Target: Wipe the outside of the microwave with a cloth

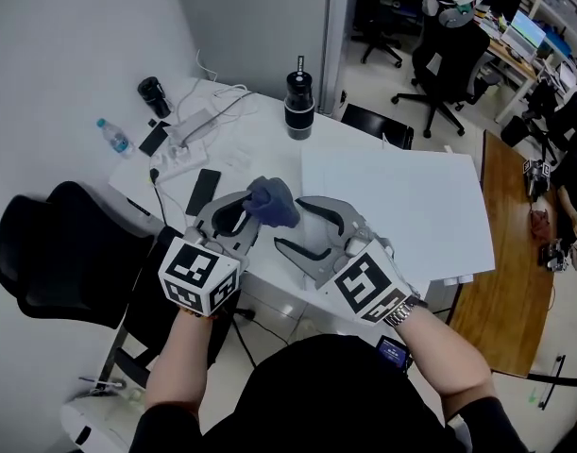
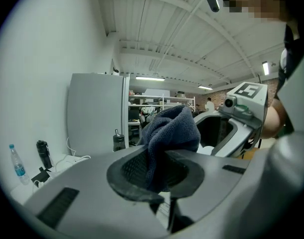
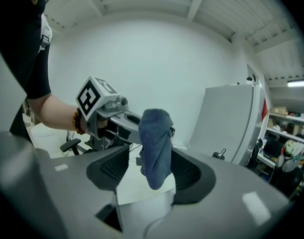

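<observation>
Right now the dark blue cloth point(image 1: 272, 203) is up off the white table point(image 1: 269, 144). It is bunched into a lump and pinched at the tips of the left gripper point(image 1: 245, 213), whose jaws are clamped firmly on it. In the left gripper view the fabric is squeezed between both pads and bulges out past them toward 12 o'clock. In the head view the right gripper point(image 1: 290, 223) sits at about 4 o'clock of the cloth and points toward 10 o'clock, its jaws spread wide and gripping nothing. In the right gripper view the loose end of the cloth hangs down in the gap between those parted jaws, nearer the pad at 3 o'clock; whether it brushes that pad I cannot tell. Both grippers are held over the near edge of the table. On the table, a black insulated bottle point(image 1: 298, 104) stands upright at 12 o'clock of the cloth and a black phone point(image 1: 203, 192) lies flat at 9 o'clock. A white power strip point(image 1: 186, 132) lies at 10 o'clock, with a clear water bottle point(image 1: 113, 138) with a blue cap farther out the same way. A large white sheet point(image 1: 392, 206) covers the tabletop at 3 o'clock of the grippers, and a wooden table point(image 1: 505, 281) stands beyond it. A black chair point(image 1: 42, 253) stands at 8 o'clock, beside the table.
</observation>
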A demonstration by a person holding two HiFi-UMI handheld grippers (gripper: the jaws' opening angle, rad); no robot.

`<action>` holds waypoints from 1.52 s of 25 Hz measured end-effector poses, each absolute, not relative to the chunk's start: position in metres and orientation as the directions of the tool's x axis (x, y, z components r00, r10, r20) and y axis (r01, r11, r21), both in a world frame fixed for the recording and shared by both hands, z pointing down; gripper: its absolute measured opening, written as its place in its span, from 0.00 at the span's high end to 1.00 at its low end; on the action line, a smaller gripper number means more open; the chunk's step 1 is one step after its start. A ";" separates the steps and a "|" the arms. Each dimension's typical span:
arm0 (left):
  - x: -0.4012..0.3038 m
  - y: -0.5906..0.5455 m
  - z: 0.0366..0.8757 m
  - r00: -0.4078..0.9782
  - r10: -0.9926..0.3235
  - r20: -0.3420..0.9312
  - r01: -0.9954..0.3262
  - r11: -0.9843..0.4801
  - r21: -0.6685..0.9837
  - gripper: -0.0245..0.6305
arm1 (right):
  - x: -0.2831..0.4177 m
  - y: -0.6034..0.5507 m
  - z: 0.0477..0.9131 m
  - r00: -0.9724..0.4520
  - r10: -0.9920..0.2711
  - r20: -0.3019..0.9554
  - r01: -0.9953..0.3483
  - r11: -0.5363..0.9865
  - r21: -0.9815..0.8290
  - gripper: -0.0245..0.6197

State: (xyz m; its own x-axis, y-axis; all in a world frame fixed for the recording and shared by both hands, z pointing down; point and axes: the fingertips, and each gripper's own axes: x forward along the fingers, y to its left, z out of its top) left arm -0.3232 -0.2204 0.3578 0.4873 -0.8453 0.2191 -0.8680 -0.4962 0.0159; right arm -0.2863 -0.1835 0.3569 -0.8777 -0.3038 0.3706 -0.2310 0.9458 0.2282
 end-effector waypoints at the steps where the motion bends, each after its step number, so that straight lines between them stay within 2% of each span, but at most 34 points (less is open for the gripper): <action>1: -0.319 -0.216 0.354 0.503 -0.837 0.214 -0.859 -0.512 0.016 0.90 | -0.288 -0.182 0.359 -0.876 -0.301 0.377 -0.224 0.946 0.235 0.55; 4: -0.309 -0.205 0.346 0.551 -0.808 0.209 -0.828 -0.561 0.014 0.90 | -0.289 -0.182 0.364 -0.870 -0.302 0.390 -0.217 0.944 0.247 0.60; 6: -0.305 -0.199 0.345 0.571 -0.794 0.210 -0.813 -0.581 0.013 0.90 | -0.289 -0.183 0.363 -0.868 -0.310 0.388 -0.219 0.941 0.259 0.67; 9: -0.305 -0.194 0.345 0.582 -0.784 0.218 -0.804 -0.595 0.008 0.89 | -0.288 -0.185 0.361 -0.865 -0.334 0.374 -0.241 0.931 0.274 0.83; 12: -0.305 -0.192 0.348 0.580 -0.781 0.230 -0.801 -0.599 -0.016 0.89 | -0.284 -0.191 0.362 -0.860 -0.357 0.366 -0.275 0.927 0.256 0.88; 18: -0.306 -0.184 0.360 0.560 -0.777 0.287 -0.789 -0.606 -0.103 0.80 | -0.261 -0.211 0.377 -0.809 -0.413 0.419 -0.383 0.910 0.158 0.89; 22: -0.311 -0.184 0.355 0.545 -0.805 0.236 -0.823 -0.567 -0.034 0.80 | -0.247 -0.222 0.399 -0.744 -0.433 0.508 -0.431 0.893 0.131 0.89; 28: -0.298 -0.182 0.342 0.544 -0.821 0.174 -0.833 -0.553 -0.004 0.85 | -0.226 -0.229 0.425 -0.658 -0.455 0.600 -0.465 0.872 0.151 0.90; 38: -0.265 -0.172 0.331 0.500 -0.853 0.147 -0.862 -0.507 -0.009 0.93 | -0.177 -0.241 0.428 -0.602 -0.506 0.618 -0.502 0.841 0.199 0.90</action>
State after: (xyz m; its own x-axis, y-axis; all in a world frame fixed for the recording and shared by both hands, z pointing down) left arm -0.2651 -0.1723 0.3310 0.5001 -0.8535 0.1467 -0.8621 -0.5067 -0.0091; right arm -0.1765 -0.2414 0.4279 -0.6023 -0.5058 0.6176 -0.5024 0.8414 0.1992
